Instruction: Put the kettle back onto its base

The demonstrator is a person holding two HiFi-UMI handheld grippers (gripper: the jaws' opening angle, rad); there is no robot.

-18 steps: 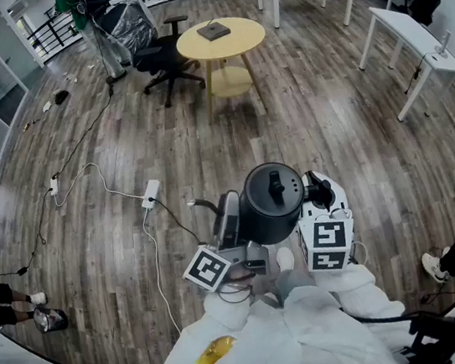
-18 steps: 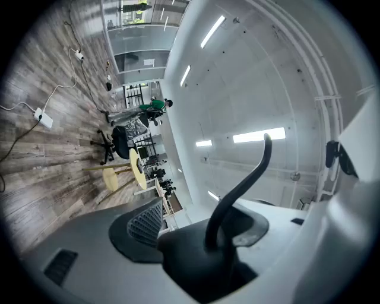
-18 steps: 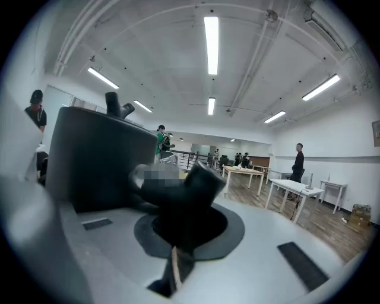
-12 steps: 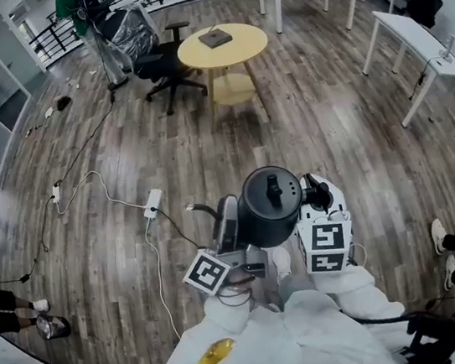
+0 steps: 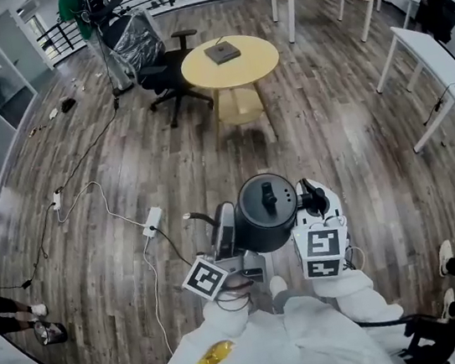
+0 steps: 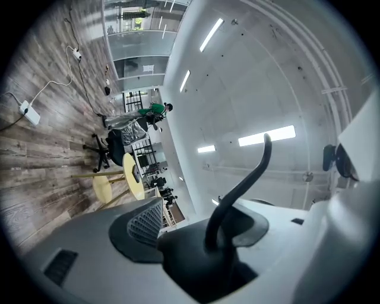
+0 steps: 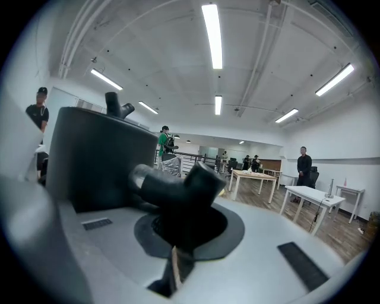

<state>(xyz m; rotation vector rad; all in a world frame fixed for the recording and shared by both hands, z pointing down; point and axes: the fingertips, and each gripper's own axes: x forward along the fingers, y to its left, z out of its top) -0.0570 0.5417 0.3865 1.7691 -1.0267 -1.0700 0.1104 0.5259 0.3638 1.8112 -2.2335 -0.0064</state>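
Wide wood floor (image 5: 323,141) between kettle (image 5: 259,214) and round table (image 5: 259,64)

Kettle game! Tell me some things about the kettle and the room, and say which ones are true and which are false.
1. The kettle is black. True.
2. The kettle sits on the round yellow table. False: it is held up over the wooden floor, away from the table.
3. The right gripper is shut on the kettle's handle. True.
4. Nothing lies on the yellow table. False: a dark flat thing lies on top of it.
5. A white power strip lies on the floor. True.
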